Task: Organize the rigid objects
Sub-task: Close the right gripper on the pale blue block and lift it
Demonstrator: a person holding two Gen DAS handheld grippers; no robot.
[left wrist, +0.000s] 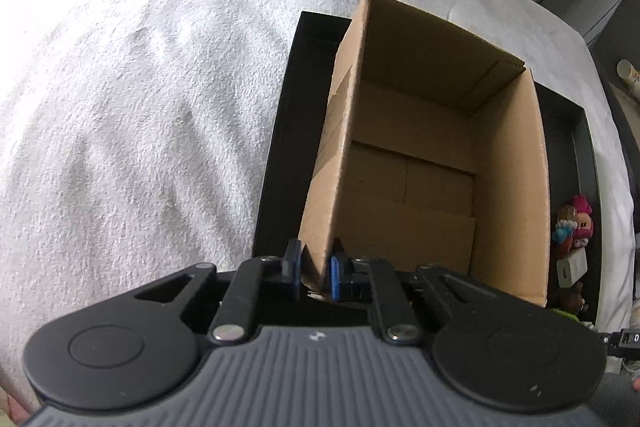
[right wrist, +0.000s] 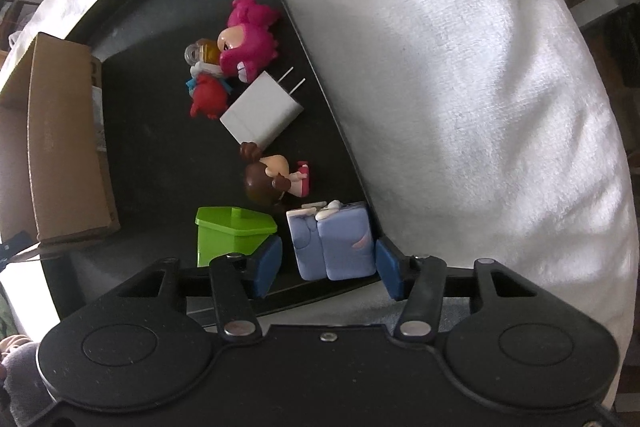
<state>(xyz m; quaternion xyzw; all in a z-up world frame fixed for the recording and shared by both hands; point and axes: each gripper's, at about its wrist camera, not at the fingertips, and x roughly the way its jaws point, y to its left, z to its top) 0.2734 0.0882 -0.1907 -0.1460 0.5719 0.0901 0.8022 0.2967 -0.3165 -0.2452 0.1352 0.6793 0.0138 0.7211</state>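
Observation:
In the left wrist view an open, empty cardboard box [left wrist: 420, 155] stands in a black tray [left wrist: 286, 147]. My left gripper [left wrist: 316, 265] is shut on the box's near left wall, one blue pad on each side of the cardboard. In the right wrist view, small rigid things lie in the tray [right wrist: 160, 155]: a pink figure [right wrist: 250, 35], a red figure [right wrist: 208, 95], a white charger [right wrist: 262, 107], a brown-haired doll [right wrist: 272, 179], a green lidded box [right wrist: 232, 235] and a pale blue block figure [right wrist: 332, 243]. My right gripper [right wrist: 328, 269] straddles the blue block, open, with a gap at the left pad.
The tray rests on a white fuzzy cloth [left wrist: 140, 107] that spreads wide on both sides. The cardboard box [right wrist: 60, 147] fills the tray's left part in the right wrist view. The tray's raised rim [right wrist: 320, 87] runs close beside the toys.

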